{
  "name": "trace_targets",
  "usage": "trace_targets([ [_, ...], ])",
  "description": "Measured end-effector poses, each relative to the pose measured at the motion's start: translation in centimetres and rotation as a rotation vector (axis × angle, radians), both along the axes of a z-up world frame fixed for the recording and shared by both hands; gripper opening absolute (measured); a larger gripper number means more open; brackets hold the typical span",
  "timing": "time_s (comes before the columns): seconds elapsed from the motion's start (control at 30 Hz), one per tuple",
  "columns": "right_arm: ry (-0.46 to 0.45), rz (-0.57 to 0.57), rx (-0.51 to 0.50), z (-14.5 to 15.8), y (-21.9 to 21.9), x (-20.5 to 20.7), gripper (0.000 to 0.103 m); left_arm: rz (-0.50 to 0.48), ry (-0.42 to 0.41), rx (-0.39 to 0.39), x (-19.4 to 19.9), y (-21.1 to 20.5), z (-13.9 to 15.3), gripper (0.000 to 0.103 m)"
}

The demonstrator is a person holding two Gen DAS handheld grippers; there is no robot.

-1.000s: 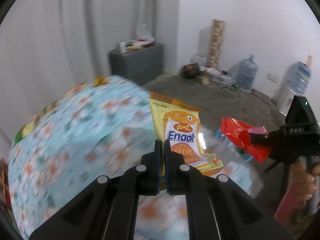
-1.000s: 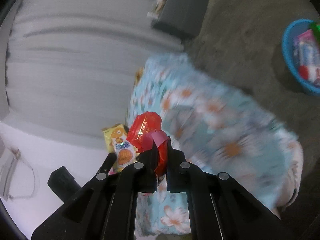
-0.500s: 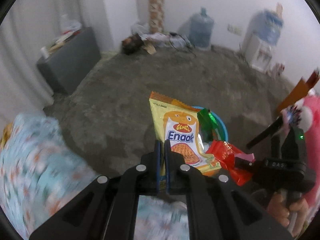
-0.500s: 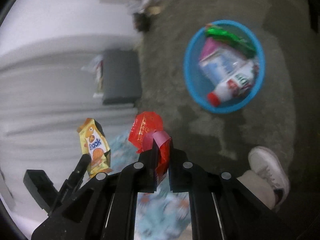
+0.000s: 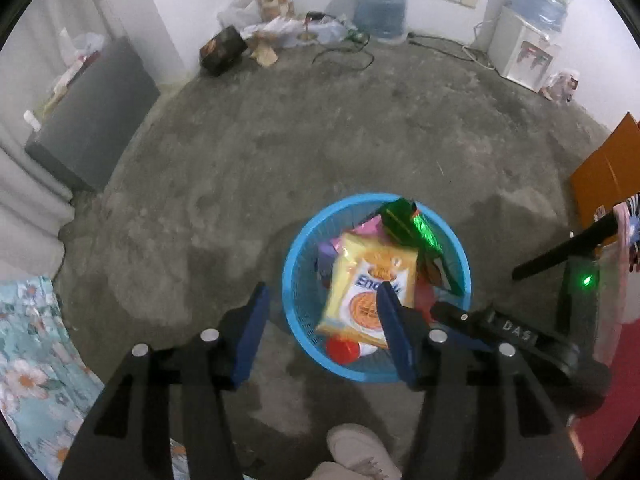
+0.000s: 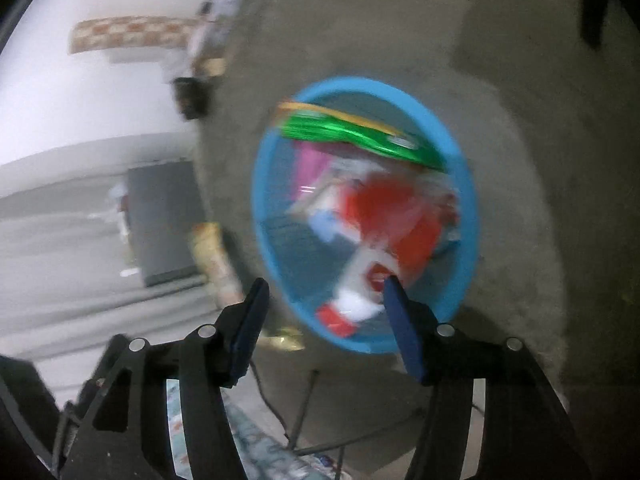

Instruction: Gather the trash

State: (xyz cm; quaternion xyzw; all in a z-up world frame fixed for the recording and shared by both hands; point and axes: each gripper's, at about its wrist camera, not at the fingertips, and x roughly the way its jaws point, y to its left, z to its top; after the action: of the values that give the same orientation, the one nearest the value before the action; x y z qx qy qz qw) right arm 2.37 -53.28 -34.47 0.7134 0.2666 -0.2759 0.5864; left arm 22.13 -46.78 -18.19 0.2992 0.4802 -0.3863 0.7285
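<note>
Left gripper (image 5: 320, 312): your jaws stood spread and had just been opening; nothing was pinched between them, and they hung above the near rim of the basket, lower centre of the left wrist view.
Right gripper (image 6: 324, 306): your jaws were likewise spread and had just been opening, with no wrapper between the pads; they framed the lower edge of the basket in the right wrist view. Its black body also showed at the lower right of the left wrist view.
Blue basket (image 5: 298, 252): it stood on the grey floor (image 5: 280, 140), right of centre in the left wrist view, round and open-topped.
Yellow snack packet (image 5: 360, 280): it lay flat, face up, on top of the other trash in the basket, partly behind your left gripper's right jaw.
Red wrapper (image 6: 400, 208): it appeared as a blurred red patch inside the basket, middle right of the right wrist view; whether it had settled you could not tell.
Green wrapper (image 5: 408, 224): it rested at the far side of the basket, against the rim.
Red-capped bottle (image 5: 342, 350): its cap showed at the near inner edge of the basket.
Shoe (image 5: 360, 448): your white shoe stood at the bottom centre, just below the basket.
Flowered cloth (image 5: 28, 360): it filled the lower left corner.
</note>
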Motion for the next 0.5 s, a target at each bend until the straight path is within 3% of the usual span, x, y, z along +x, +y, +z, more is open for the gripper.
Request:
trace_targets([
  [0.13, -0.005, -0.023, 0.007, -0.4, 1.3, -2.4, 0.060, -0.008, 0.001, -0.032, -0.4, 1.5, 1.1, 0.061],
  [0.27, -0.009, -0.011, -0.041, 1.2, 2.1, -4.0, 0.060, 0.004, -0.039, -0.090, -0.6, 3.6, 4.4, 0.065],
  [0.5, -0.042, 0.094, -0.243, 8.0, 3.7, -3.6, 0.062, 0.043, -0.118, -0.252, -2.3, 10.4, 12.9, 0.082],
])
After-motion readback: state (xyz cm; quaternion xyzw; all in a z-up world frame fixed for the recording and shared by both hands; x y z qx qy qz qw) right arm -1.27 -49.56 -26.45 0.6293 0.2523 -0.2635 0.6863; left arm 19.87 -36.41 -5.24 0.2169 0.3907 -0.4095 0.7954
